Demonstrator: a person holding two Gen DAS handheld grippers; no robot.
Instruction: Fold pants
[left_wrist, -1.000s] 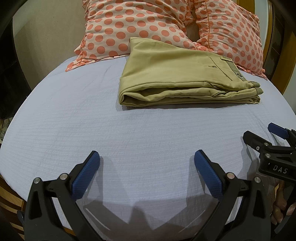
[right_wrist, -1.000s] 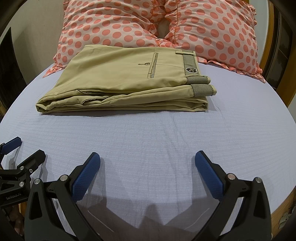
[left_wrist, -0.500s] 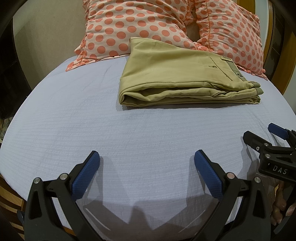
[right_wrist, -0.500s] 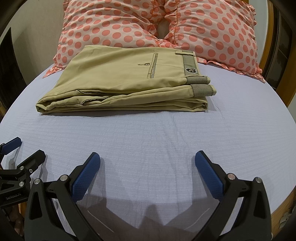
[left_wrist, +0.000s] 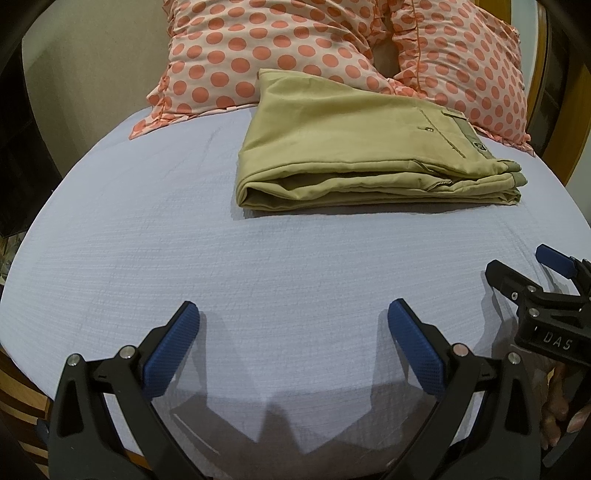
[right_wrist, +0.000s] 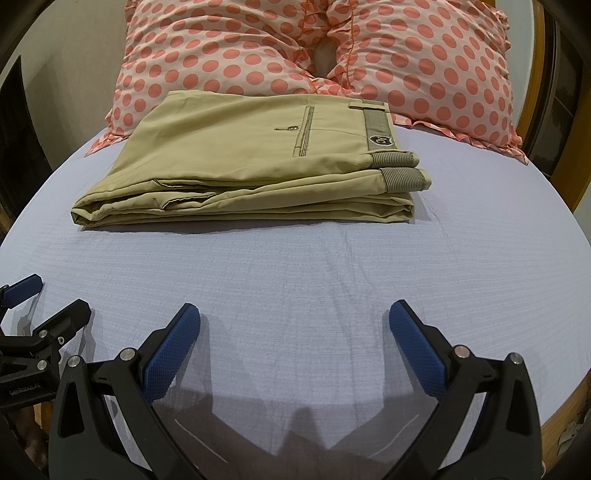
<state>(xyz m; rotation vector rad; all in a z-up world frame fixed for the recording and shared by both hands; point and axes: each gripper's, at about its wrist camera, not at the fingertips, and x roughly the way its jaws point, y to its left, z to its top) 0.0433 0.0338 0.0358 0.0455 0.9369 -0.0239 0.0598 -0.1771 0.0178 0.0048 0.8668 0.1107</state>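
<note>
Khaki pants (left_wrist: 362, 147) lie folded in a neat stack on the light blue bed sheet (left_wrist: 184, 229), near the pillows; they also show in the right wrist view (right_wrist: 251, 166), waistband to the right. My left gripper (left_wrist: 293, 314) is open and empty above the sheet, well short of the pants. My right gripper (right_wrist: 295, 317) is open and empty, also short of the pants. Each gripper shows in the other's view: the right one at the right edge (left_wrist: 524, 269), the left one at the left edge (right_wrist: 44, 306).
Two white pillows with coral dots (right_wrist: 221, 48) (right_wrist: 436, 55) lean behind the pants. A wooden bed frame (right_wrist: 569, 406) runs along the near edge. A beige wall (left_wrist: 92, 66) is at the back left.
</note>
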